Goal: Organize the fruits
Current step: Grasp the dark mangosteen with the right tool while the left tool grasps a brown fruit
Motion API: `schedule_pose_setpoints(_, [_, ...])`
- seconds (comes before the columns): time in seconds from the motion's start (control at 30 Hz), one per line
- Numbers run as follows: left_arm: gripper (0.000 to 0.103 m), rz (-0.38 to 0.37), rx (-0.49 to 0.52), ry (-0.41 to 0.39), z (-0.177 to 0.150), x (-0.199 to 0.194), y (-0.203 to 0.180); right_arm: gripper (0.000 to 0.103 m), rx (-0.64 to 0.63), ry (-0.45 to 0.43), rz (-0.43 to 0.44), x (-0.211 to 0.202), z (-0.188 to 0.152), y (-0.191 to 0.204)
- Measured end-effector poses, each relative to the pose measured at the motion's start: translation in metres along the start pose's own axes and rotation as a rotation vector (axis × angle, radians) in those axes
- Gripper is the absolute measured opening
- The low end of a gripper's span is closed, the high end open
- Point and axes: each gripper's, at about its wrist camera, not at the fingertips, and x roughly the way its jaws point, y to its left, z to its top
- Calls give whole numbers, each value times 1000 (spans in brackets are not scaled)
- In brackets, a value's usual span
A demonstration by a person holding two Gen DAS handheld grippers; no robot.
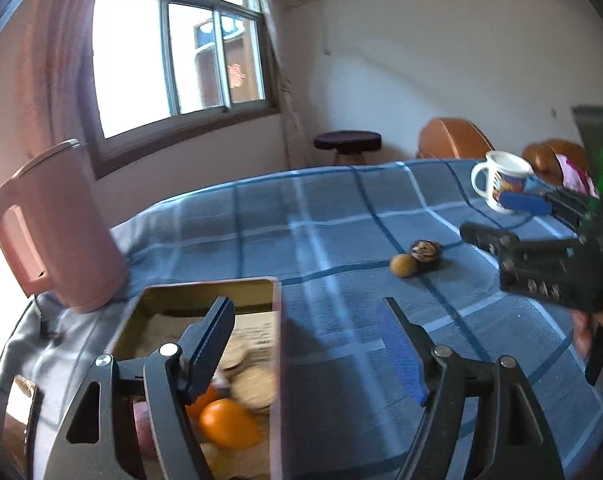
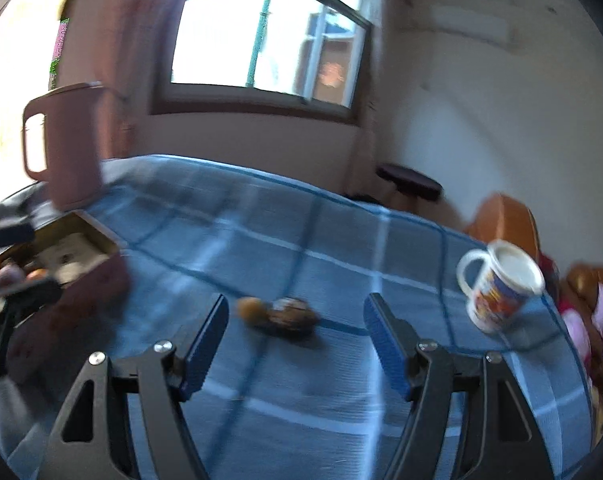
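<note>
A gold tin box (image 1: 205, 292) sits on the blue plaid cloth (image 1: 341, 216) and holds an orange (image 1: 227, 424), round biscuits and other fruit. My left gripper (image 1: 305, 344) is open and empty, its left finger over the box. A small yellow-brown fruit (image 1: 402, 266) lies beside a dark striped item (image 1: 426, 253) mid-table. My right gripper (image 2: 295, 344) is open and empty, with that fruit (image 2: 250, 309) and dark item (image 2: 291, 314) just ahead between its fingers. The box (image 2: 81, 248) shows at the left in the right wrist view. The right gripper also appears at the right of the left wrist view (image 1: 501, 224).
A pink jug (image 1: 57, 224) stands behind the box, also in the right wrist view (image 2: 73, 140). A printed white mug (image 1: 503, 182) stands at the far right, near the table edge (image 2: 501, 292). Orange chairs and a dark stool (image 1: 347, 142) lie beyond the table.
</note>
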Motion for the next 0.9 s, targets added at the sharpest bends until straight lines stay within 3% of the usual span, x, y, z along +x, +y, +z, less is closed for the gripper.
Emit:
schedule_pose_setpoints(0.1, [75,-9,29,17,8,14,-18,73,56,38,-20,12,0,-21])
schedule_pose_setpoints(0.23, [75,-4,62,49,18,39,-33,72,119,99,32,38,7,-30])
schedule_pose_setpoints(0.4, [75,10,33,106,23,68,-28,71,148,162,61,67,11,-26])
schedule_pose_setpoints(0.67, [75,23,29,101,25,74,-29,62,175,260,98,98,-2,-24])
schedule_pose_setpoints(0.83, [75,27,28,105,26,79,-29,60,194,278,150,104,-4,-25])
schedule_pose_setpoints(0.9, [75,36,28,109,26,82,-28,55,213,285,184,107,-5,-27])
